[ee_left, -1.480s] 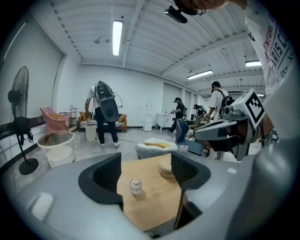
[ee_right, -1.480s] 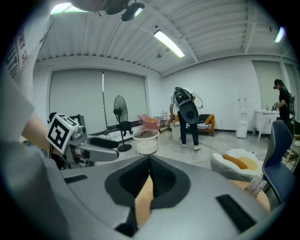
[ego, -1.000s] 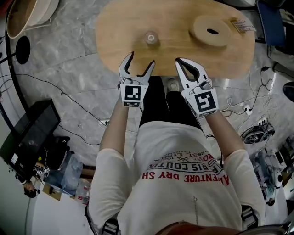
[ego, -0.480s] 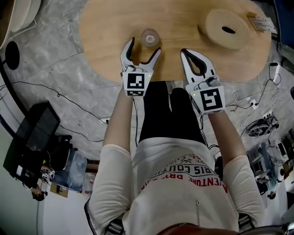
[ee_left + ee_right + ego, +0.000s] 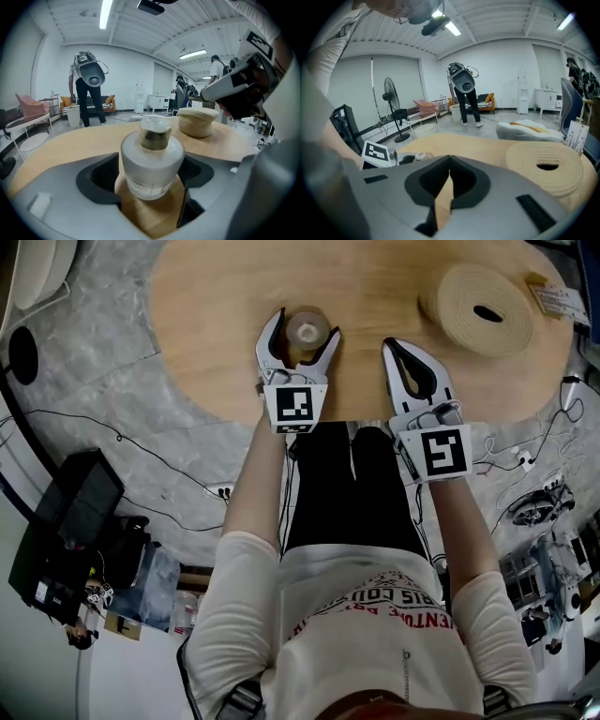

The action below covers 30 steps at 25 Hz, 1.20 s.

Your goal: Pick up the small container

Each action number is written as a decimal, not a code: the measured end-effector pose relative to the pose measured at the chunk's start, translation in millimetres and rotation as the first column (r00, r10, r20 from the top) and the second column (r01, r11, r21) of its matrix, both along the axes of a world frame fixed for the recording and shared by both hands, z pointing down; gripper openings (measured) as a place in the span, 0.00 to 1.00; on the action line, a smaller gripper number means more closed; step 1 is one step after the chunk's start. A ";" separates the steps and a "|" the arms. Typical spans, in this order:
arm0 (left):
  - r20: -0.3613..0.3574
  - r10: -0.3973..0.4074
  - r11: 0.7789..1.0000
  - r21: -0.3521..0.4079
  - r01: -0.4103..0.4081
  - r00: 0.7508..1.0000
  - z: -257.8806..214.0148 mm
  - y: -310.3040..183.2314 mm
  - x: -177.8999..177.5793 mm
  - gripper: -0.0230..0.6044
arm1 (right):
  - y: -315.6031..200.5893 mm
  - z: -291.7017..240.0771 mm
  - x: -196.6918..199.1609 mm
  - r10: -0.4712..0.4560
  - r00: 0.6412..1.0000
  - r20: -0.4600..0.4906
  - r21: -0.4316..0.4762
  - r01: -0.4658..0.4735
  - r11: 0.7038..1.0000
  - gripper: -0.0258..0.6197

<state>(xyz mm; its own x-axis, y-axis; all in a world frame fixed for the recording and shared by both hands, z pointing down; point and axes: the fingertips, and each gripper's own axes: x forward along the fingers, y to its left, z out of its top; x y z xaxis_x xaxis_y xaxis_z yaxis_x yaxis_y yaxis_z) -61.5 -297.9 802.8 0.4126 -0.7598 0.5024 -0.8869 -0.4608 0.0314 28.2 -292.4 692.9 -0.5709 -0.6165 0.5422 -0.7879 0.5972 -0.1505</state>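
The small container [image 5: 306, 331] is a frosted white jar with a clear cap over a gold top, standing upright near the front edge of the wooden table [image 5: 394, 277]. My left gripper [image 5: 305, 326] is open with one jaw on each side of it. In the left gripper view the container [image 5: 152, 159] fills the space between the jaws of the left gripper [image 5: 151, 177], with a gap showing on both sides. My right gripper [image 5: 392, 345] rests to the right over the table edge, shut and empty; in the right gripper view the right gripper [image 5: 449, 161] has its tips meeting.
A round tan coiled disc with a slot [image 5: 478, 310] lies at the table's back right, also seen as the disc [image 5: 543, 168]. A small packet [image 5: 558, 298] sits beyond it. Cables and a black case [image 5: 66, 521] lie on the floor to the left. A person [image 5: 89, 98] bends over in the background.
My left gripper has moved forward over the table until the container stands between its jaws, which have spread wider. The right gripper moved forward a little and stayed shut.
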 end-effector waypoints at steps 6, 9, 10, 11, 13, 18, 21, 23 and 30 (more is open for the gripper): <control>0.046 -0.002 1.000 0.008 0.002 0.999 1.5 -5.4 1.5 0.63 | 4.9 8.0 -12.3 -0.008 1.000 0.030 -0.015 0.009 1.000 0.04; 0.062 -0.005 1.000 -0.024 0.006 0.998 9.3 -2.9 3.1 0.63 | 9.9 13.2 -12.8 -0.010 1.000 0.019 -0.043 0.011 0.999 0.04; 0.063 -0.004 1.000 -0.027 0.006 0.998 10.2 -3.1 4.0 0.63 | 12.5 15.9 -12.3 -0.014 1.000 0.016 -0.051 0.014 0.999 0.04; 0.062 -0.004 1.000 -0.026 0.006 0.998 10.2 -4.3 4.9 0.62 | 15.2 18.6 -11.2 -0.018 1.000 0.012 -0.059 0.018 0.998 0.04; 0.056 0.002 1.000 -0.026 -0.001 0.998 9.6 -6.9 6.9 0.59 | 20.6 24.4 -7.2 -0.023 1.000 -0.007 -0.085 0.022 0.996 0.04; 0.056 0.023 0.999 -0.037 -0.021 0.998 10.3 -5.1 6.9 0.58 | 25.5 25.1 -5.0 -0.029 1.000 -0.011 -0.080 0.028 0.996 0.04; 0.038 0.013 0.999 -0.052 -0.011 0.999 0.3 0.5 8.6 0.58 | 25.8 15.4 -3.4 -0.025 1.000 -0.003 -0.059 0.024 0.998 0.04; 0.031 0.014 0.999 -0.038 -0.013 0.999 -15.5 1.8 11.4 0.58 | 26.0 8.2 -1.4 -0.018 1.000 0.001 -0.054 0.018 0.998 0.04; 0.031 0.046 0.999 -0.017 -0.045 0.998 -85.8 12.4 15.4 0.58 | 29.3 -42.4 0.8 -0.008 0.999 0.053 -0.014 0.009 1.000 0.04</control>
<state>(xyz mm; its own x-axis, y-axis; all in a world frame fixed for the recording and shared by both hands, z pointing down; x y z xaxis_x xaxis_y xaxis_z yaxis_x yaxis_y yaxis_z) -46.1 -285.5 717.0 0.4307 -0.7319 0.5280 -0.8656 -0.5005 0.0123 29.0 -263.1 650.5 -0.6039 -0.6041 0.5199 -0.7737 0.6012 -0.2000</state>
